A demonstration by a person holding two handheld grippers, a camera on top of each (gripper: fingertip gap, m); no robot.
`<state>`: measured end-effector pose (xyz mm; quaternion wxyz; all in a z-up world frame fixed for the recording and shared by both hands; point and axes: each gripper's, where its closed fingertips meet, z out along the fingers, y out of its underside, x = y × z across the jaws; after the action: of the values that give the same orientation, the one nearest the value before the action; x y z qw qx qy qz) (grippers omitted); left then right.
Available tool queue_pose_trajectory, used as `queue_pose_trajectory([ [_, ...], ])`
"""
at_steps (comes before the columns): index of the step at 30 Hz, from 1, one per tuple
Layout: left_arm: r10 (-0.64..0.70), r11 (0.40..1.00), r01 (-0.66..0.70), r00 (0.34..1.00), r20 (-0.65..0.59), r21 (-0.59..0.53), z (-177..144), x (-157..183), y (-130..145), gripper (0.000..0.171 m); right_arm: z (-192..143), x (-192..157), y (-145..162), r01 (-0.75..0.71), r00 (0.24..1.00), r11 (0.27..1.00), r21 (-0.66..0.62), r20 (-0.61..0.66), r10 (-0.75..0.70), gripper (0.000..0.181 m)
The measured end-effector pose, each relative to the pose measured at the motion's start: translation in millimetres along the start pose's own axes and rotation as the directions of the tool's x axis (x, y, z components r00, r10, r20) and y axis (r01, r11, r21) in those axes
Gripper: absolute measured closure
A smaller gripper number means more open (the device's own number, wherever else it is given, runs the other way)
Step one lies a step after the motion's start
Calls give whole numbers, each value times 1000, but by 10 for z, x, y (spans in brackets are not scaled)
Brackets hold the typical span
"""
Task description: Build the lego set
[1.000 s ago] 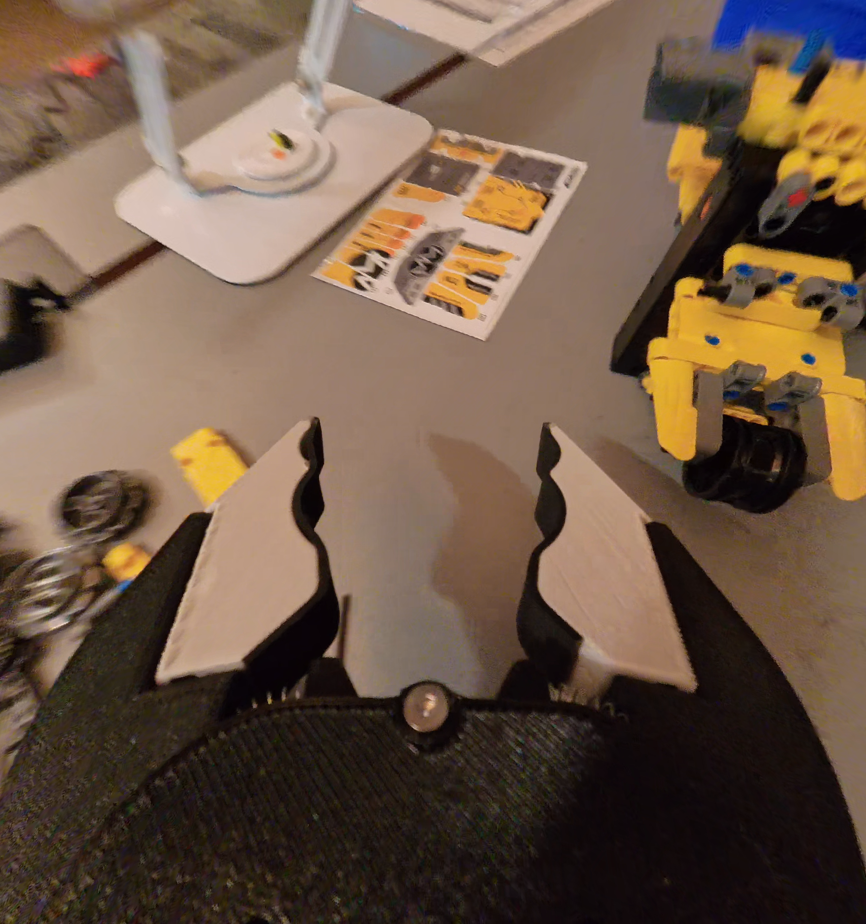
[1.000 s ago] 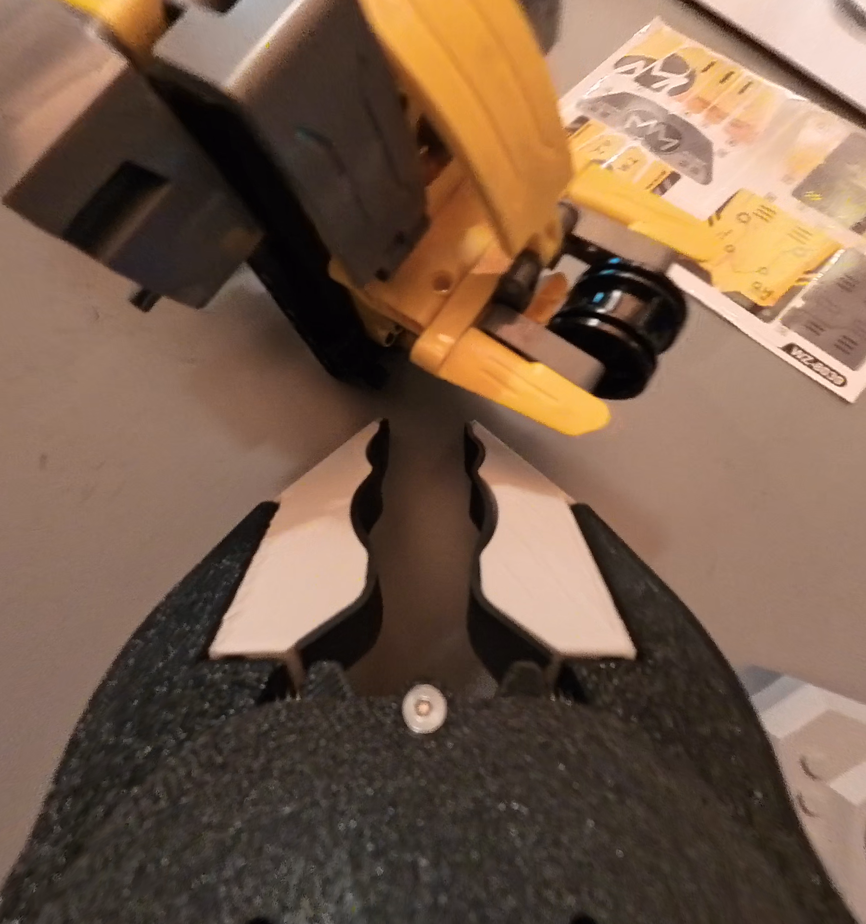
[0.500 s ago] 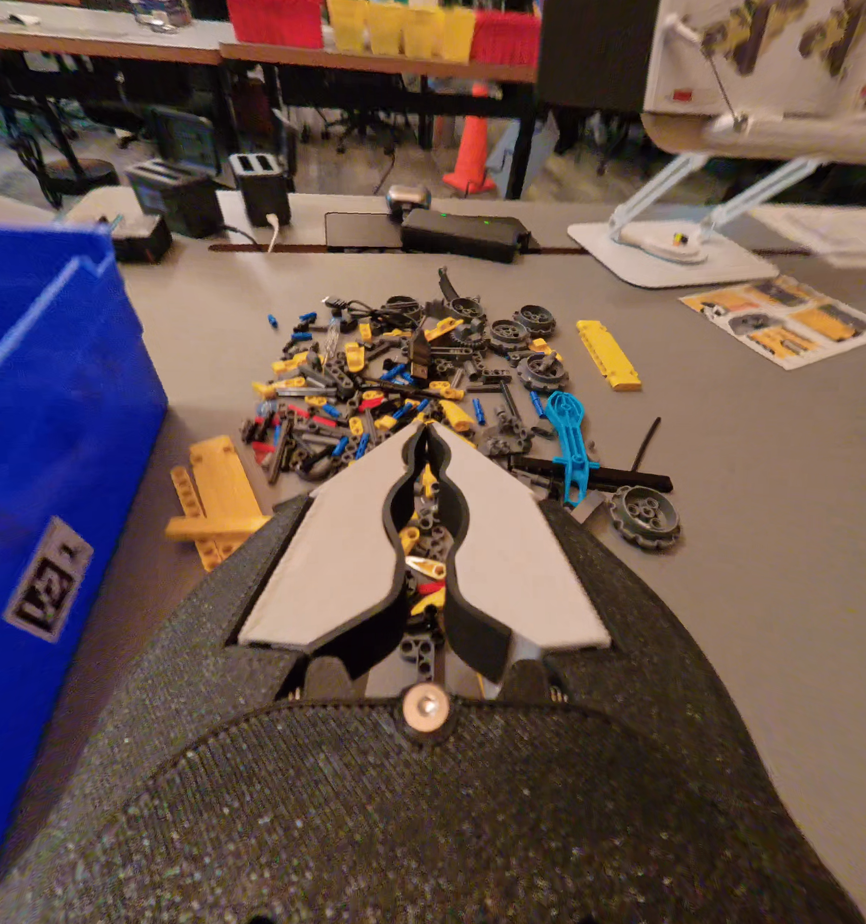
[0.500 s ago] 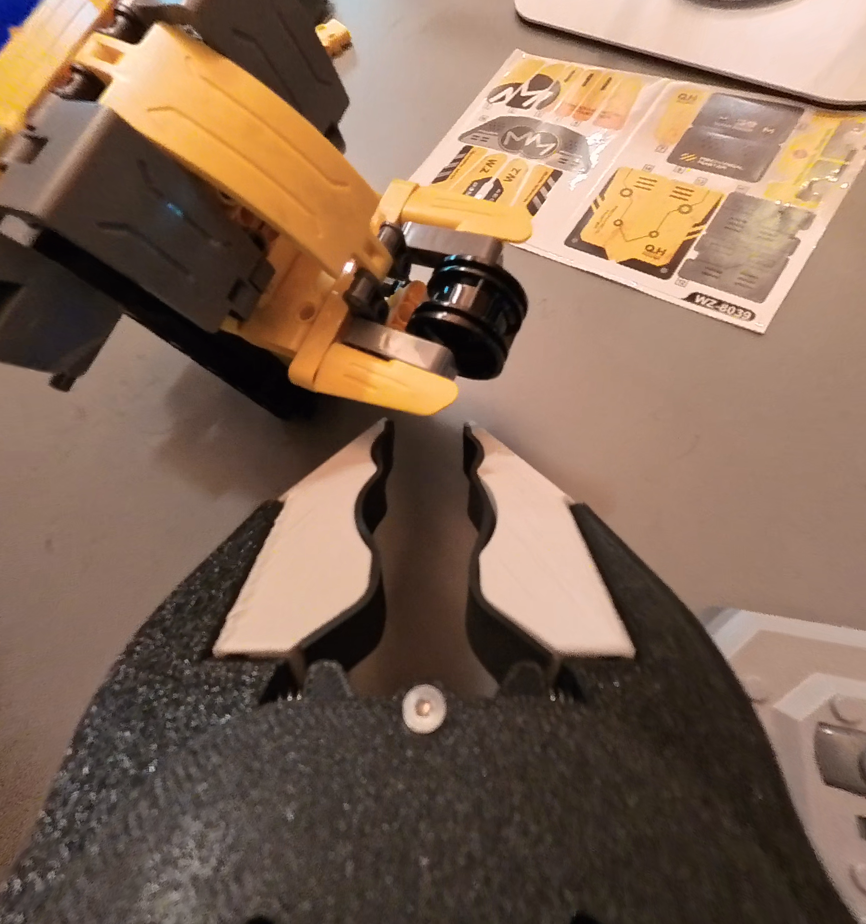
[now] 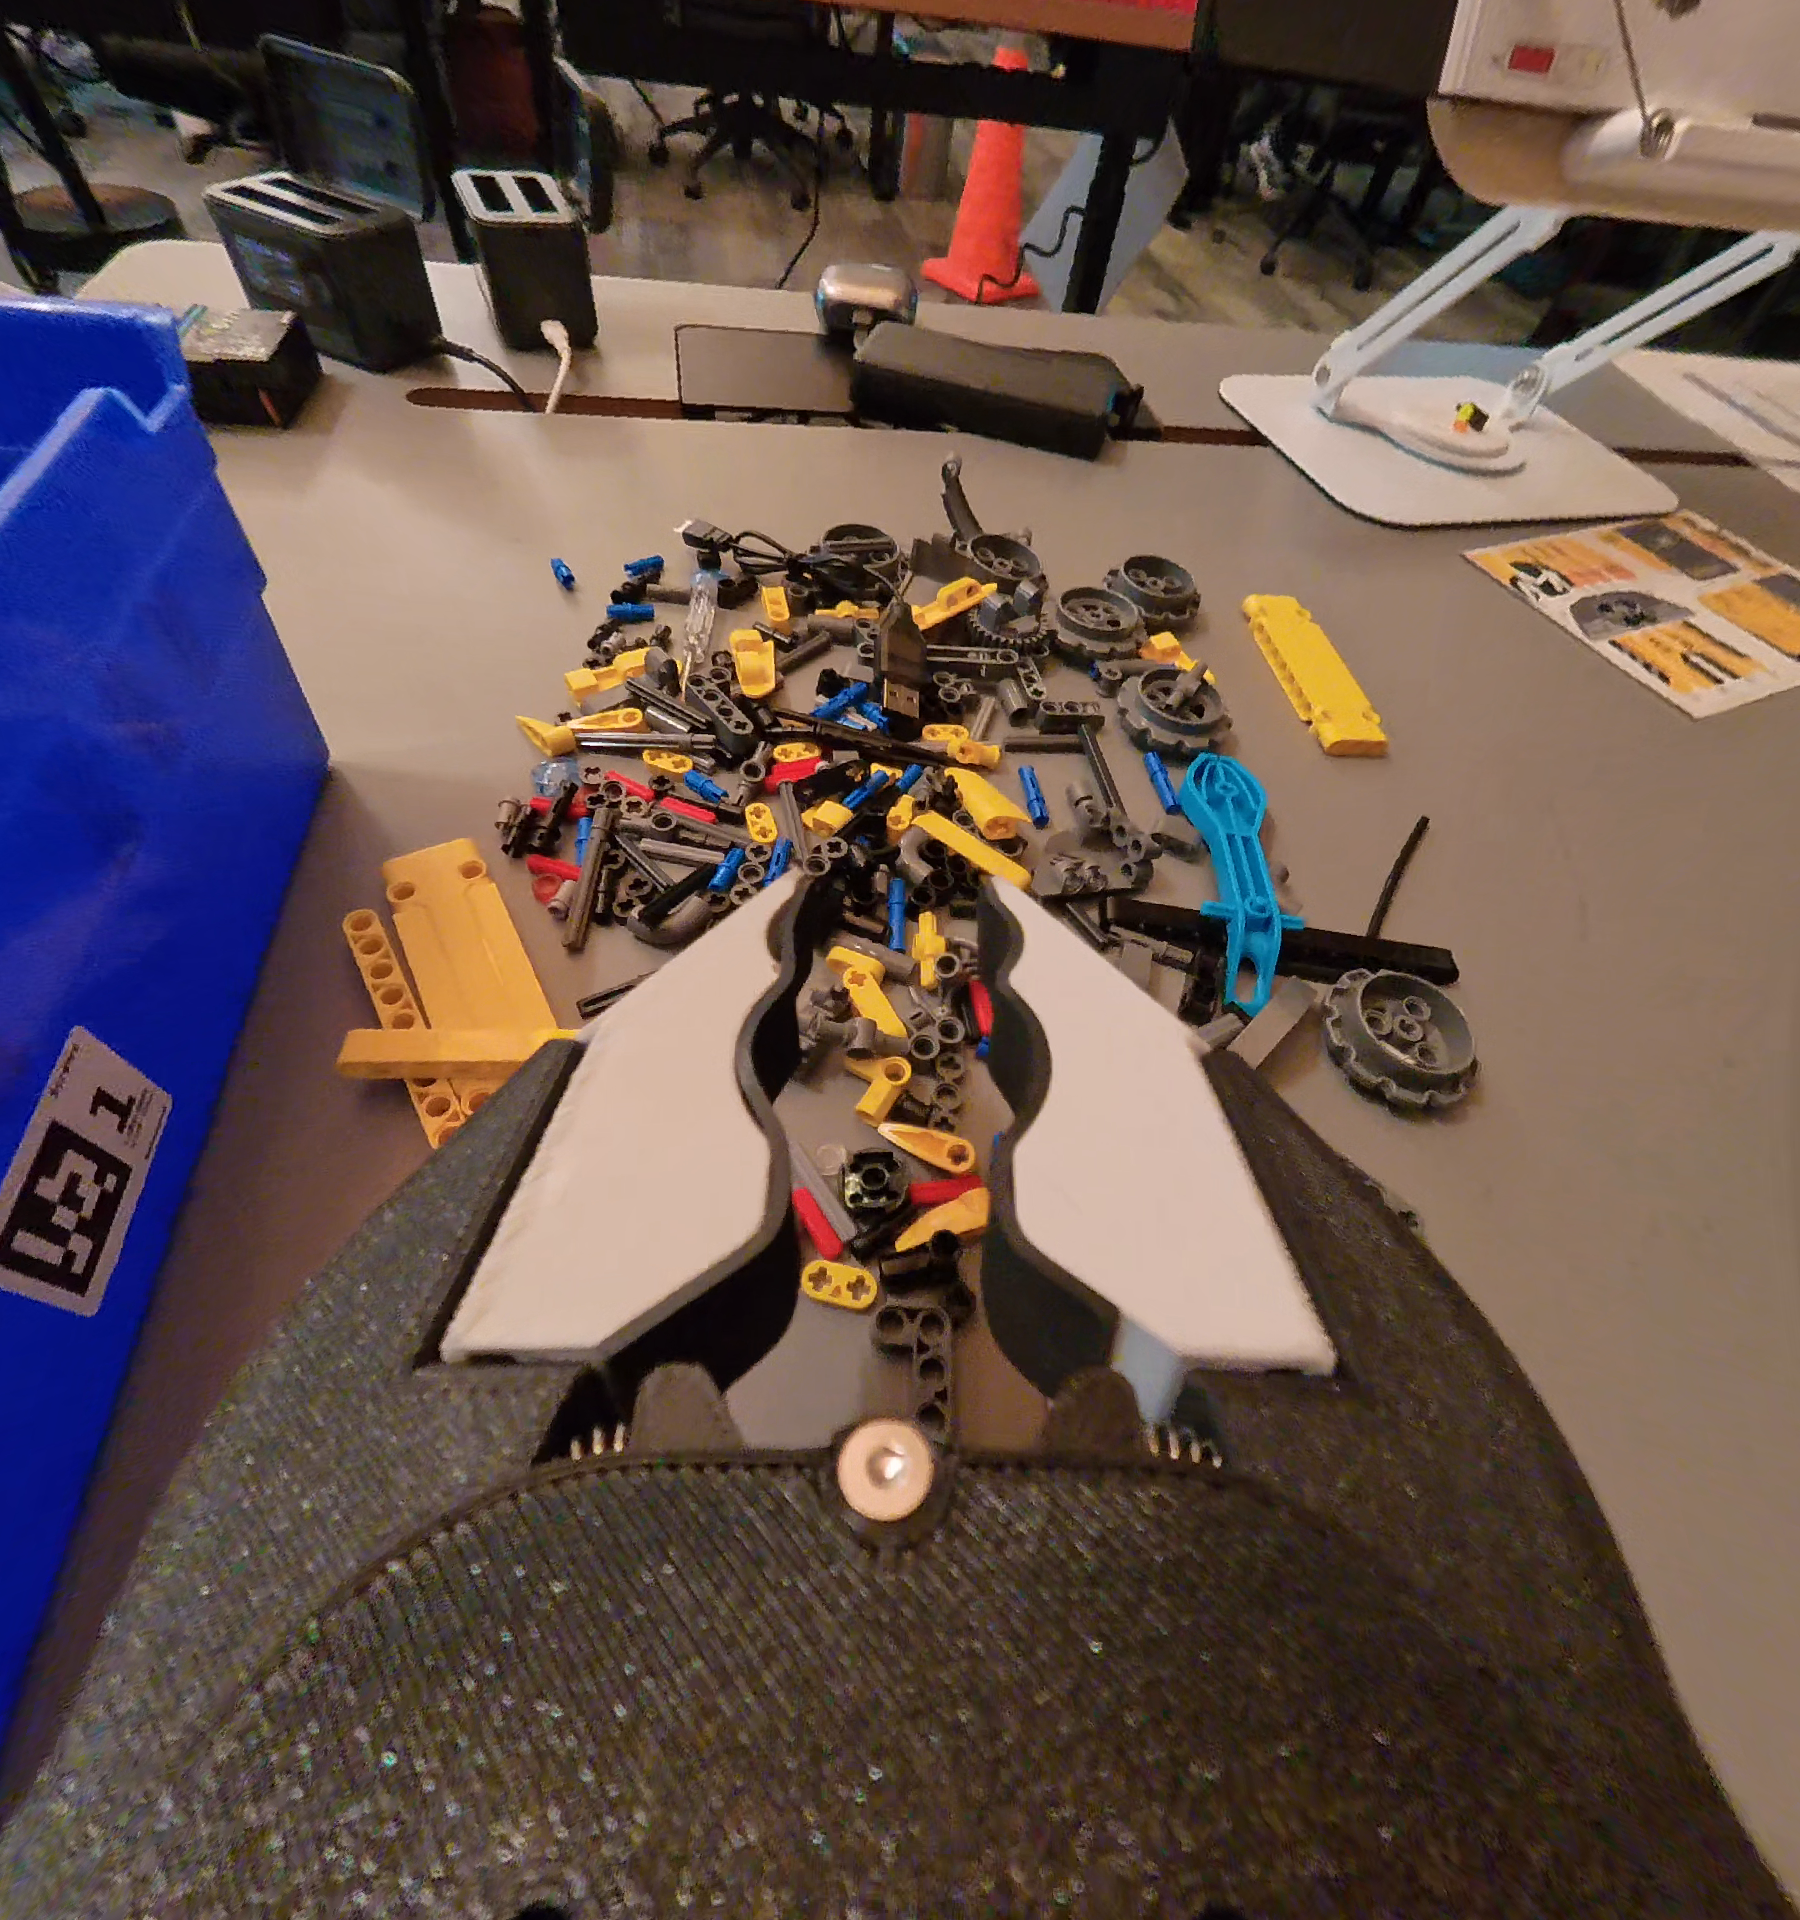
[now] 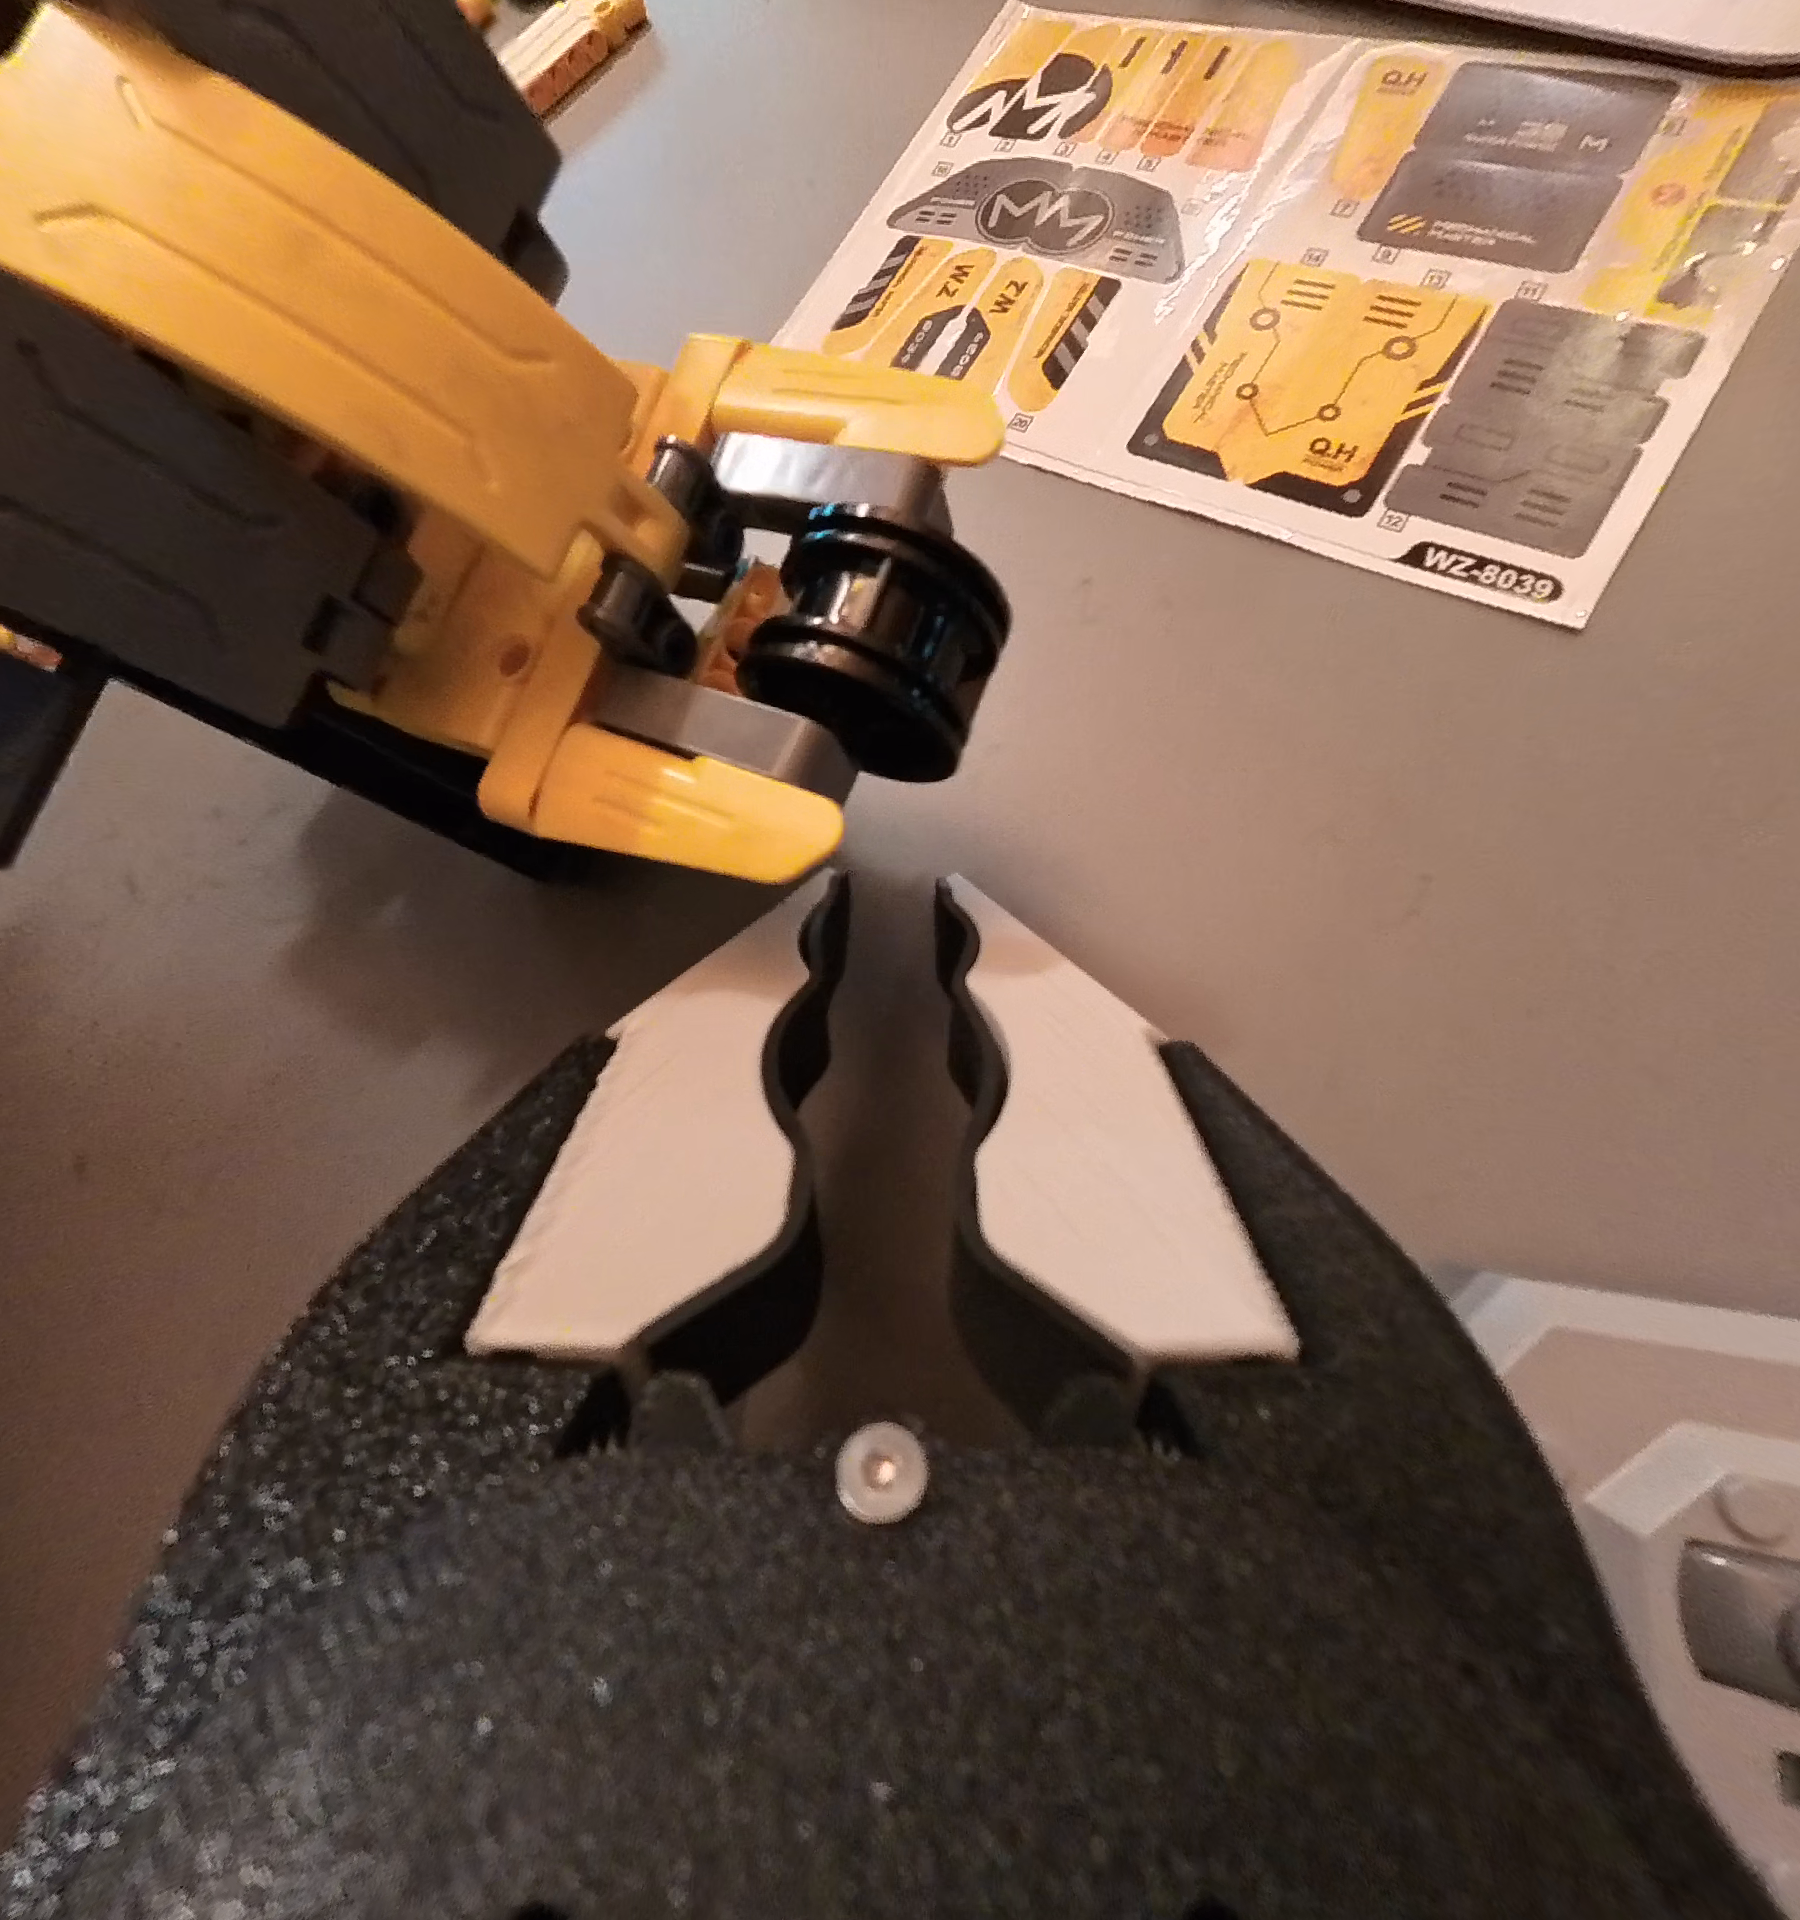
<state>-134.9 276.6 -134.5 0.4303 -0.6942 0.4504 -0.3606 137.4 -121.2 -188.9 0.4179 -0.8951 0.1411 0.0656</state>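
My left gripper point(image 5: 891, 894) is open and empty, low over the near edge of a pile of small loose building pieces point(image 5: 875, 727) in yellow, blue, grey, black and red on the grey table point(image 5: 1602, 1039). Pieces show between its jaws. My right gripper point(image 6: 891, 883) is open by a narrow gap and holds nothing. Its tips sit just below a yellow prong point(image 6: 688, 821) of a yellow and grey built model point(image 6: 283, 416). The model's black roller point(image 6: 875, 644) sits between two prongs.
A blue bin point(image 5: 96, 831) stands at the left. Near the pile lie a yellow panel point(image 5: 460, 935), a yellow beam point(image 5: 1311, 675), a light blue piece point(image 5: 1234, 873) and a grey wheel point(image 5: 1400, 1039). A sticker sheet point(image 6: 1343, 291) and a white stand base point(image 5: 1447, 457) lie farther off. Measured from the fingertips, the yellow prong point(image 6: 688, 821) is 6 cm or so from the right gripper and 50 cm from the left.
My left gripper swung from the model to the pile, closed almost shut, then opened partway and came nearer the pieces. My right gripper drew slightly nearer the model, its gap unchanged.
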Motion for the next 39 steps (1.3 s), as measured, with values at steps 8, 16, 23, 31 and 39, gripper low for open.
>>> queue_pose_trajectory([
  [8, -38, 999, 38, 999, -25, -13, 15, -11, 14, 136, 28, -6, -8, 63, 997, 998, -10, -42, -64, 167],
  [16, -44, 999, 44, 998, -36, -15, 16, -3, 16, 133, -7, -86, -42, 6, 997, 1000, 22, 74, -8, 164],
  [23, -115, 993, 117, 988, -106, 19, -29, 45, -31, 131, -220, -98, -192, 40, 999, 984, 175, 13, -43, 181],
  [31, -125, 986, 137, 984, -126, 97, -131, 41, -124, 142, -556, -190, -403, 139, 990, 940, 311, -58, -128, 181],
  [39, -164, 973, 171, 985, -61, 152, -229, -143, -164, 166, -524, -456, -485, 181, 982, 922, 342, -14, -187, 179],
])
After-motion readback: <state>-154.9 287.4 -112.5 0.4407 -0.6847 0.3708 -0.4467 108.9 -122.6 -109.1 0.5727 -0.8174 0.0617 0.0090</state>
